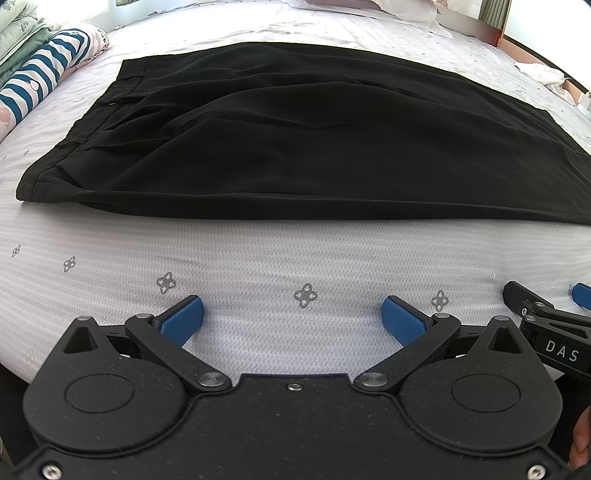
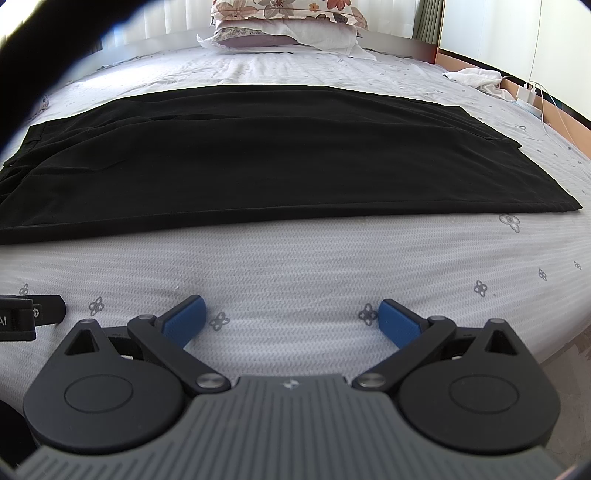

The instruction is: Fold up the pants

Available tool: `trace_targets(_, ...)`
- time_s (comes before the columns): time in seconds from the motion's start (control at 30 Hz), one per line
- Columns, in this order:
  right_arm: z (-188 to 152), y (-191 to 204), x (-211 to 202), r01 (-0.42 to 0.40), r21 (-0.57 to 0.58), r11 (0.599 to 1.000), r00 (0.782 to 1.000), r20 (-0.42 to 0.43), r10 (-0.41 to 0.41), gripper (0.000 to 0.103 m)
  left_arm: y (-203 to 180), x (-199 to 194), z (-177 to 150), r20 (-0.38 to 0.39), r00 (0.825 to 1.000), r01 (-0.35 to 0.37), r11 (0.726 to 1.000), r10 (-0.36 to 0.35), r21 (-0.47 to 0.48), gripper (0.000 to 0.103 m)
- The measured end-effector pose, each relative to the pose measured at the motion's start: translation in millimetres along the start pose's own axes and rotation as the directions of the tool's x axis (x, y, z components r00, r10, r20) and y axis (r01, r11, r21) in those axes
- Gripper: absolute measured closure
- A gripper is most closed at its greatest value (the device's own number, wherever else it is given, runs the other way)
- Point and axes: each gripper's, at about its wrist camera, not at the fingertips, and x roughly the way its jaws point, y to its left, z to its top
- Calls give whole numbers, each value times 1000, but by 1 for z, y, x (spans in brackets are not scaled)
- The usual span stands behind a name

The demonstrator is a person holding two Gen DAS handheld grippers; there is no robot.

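**Black pants lie flat on the bed, both grippers spread wide before them**

A wide bed (image 1: 295, 258) fills both views, covered in a pale sheet with fine wavy stripes and small grey four-petal motifs. Bright light comes from the far side of the room, where curtains hang.

The black pants (image 1: 280, 140) lie spread across the middle of the sheet, sideways to both cameras. The waistband, with its belt loops and pocket openings, is at the left, and the leg hems end at the right (image 2: 535, 184). The cloth lies mostly flat, with a few soft creases near the top. Its near edge runs straight across, well apart from both grippers.

At the head of the bed rests a stack of pillows (image 2: 288, 26), the top one in a floral print. On the left, in the left wrist view, lies folded bedding (image 1: 44, 74), some of it in blue and white stripes. A white cloth (image 2: 476, 77) is bunched near the bed's right edge, with a white charger and cable (image 2: 532, 92) just beyond it.

The left gripper (image 1: 293, 321) hovers over bare sheet near the bed's front edge, its blue-padded fingers released and wide apart, grasping nothing. The right gripper (image 2: 291, 321) sits just beside it, likewise spread and empty. Part of a hand (image 1: 580, 443) shows at the lower right of the left wrist view.
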Motion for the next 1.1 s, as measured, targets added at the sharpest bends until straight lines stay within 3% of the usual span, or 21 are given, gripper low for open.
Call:
trace_targets(0.83, -1, 0, -2, -1, 1, 1000, 1000, 1, 1, 0, 0, 0, 0, 0, 1000, 0, 1000, 0, 1, 0)
trace_targets(1.1, 6, -23, -5, -70, 86, 994, 998, 9, 70, 0, 6, -7, -5, 26, 999, 47, 999, -47, 20, 0)
